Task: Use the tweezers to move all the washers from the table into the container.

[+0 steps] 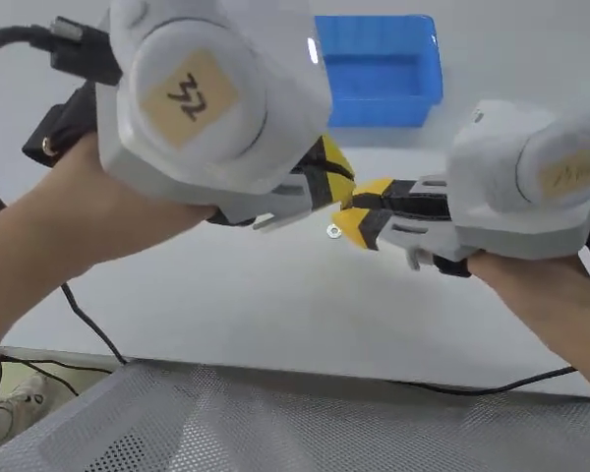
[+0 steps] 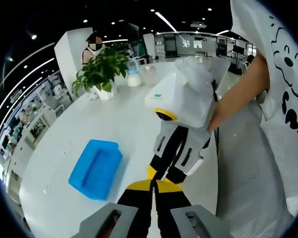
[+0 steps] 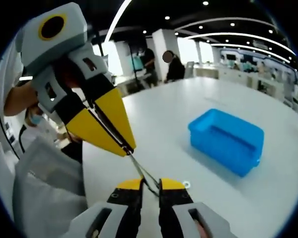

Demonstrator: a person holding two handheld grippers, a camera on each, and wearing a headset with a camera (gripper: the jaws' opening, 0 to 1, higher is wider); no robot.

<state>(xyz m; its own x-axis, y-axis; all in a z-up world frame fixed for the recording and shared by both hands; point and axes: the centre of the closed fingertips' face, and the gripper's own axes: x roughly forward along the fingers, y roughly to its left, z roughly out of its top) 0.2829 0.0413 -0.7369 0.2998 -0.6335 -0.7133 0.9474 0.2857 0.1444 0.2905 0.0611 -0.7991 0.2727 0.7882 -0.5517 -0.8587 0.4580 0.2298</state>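
The left gripper (image 1: 342,185) had its yellow-tipped jaws pressed together on the thin metal tweezers (image 3: 141,171), which ran from its tips straight to the right gripper (image 1: 346,218). The two grippers met tip to tip over the middle of the white bench (image 1: 275,305). The right gripper's jaws stood only slightly apart with the tweezers' end between them; whether they pinched it could not be told. A small silver ring-shaped washer (image 1: 334,231) lay flat on the bench just beside the right gripper's tips. The blue rectangular plastic container (image 1: 383,106) sat toward the bench's far edge, well apart from the washer. A grey perforated metal sheet (image 1: 275,423) ran along the near edge, and a black cable (image 1: 88,320) trailed across the bench toward it.
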